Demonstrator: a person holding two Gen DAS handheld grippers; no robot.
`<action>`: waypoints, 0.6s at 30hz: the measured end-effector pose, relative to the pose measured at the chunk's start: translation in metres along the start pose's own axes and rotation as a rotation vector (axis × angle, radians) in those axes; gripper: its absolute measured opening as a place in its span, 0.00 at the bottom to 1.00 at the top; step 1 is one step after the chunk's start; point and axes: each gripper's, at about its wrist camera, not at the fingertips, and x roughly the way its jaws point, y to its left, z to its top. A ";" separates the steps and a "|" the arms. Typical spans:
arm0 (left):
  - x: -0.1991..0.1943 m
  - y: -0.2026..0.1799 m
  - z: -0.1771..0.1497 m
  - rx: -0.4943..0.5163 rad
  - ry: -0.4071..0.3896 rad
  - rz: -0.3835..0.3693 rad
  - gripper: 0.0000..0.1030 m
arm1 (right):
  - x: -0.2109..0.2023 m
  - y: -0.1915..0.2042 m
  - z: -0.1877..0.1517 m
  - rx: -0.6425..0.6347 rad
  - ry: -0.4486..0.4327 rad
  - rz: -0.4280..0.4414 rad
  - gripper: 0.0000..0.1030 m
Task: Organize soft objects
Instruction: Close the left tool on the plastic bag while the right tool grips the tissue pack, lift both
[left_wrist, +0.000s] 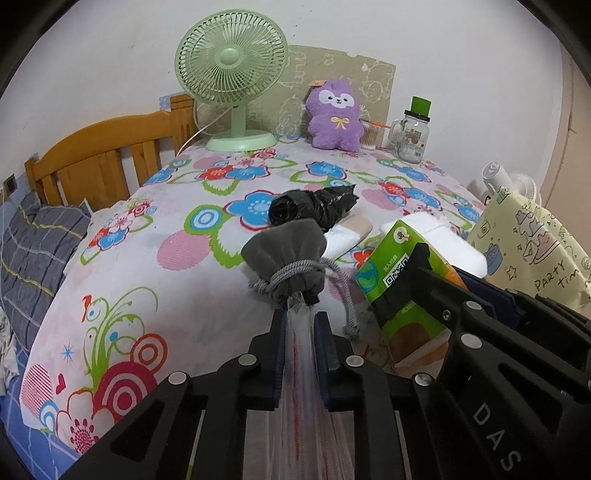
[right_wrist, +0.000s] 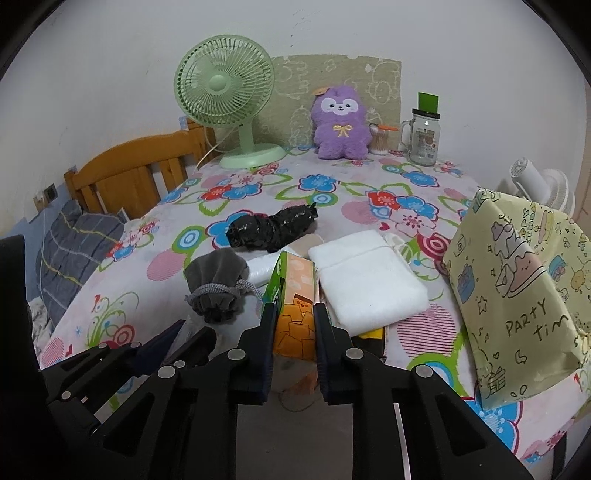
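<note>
Clear plastic bag (left_wrist: 300, 354) pinched in left hand-held gripper (left_wrist: 300, 321); right hand-held gripper (right_wrist: 295, 314) clamps tissue pack (right_wrist: 293, 295), base hidden.

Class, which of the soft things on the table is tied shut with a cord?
The grey drawstring pouch; a grey cord cinches its neck, unlike the white towel or purple plush toy.

Matt grey velvety cloth pouch (left_wrist: 283, 254), glossy crinkled black plastic bag roll (right_wrist: 271, 229), fluffy white towel (right_wrist: 365, 284), printed paper gift bag (right_wrist: 517, 295).
</note>
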 end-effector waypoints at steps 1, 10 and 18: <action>-0.001 -0.001 0.002 0.003 -0.004 -0.001 0.12 | -0.001 -0.001 0.001 0.005 -0.003 0.000 0.21; -0.011 -0.013 0.018 0.021 -0.034 -0.009 0.12 | -0.014 -0.012 0.013 0.031 -0.028 -0.011 0.21; -0.024 -0.027 0.033 0.042 -0.064 -0.003 0.12 | -0.032 -0.023 0.027 0.042 -0.063 -0.018 0.21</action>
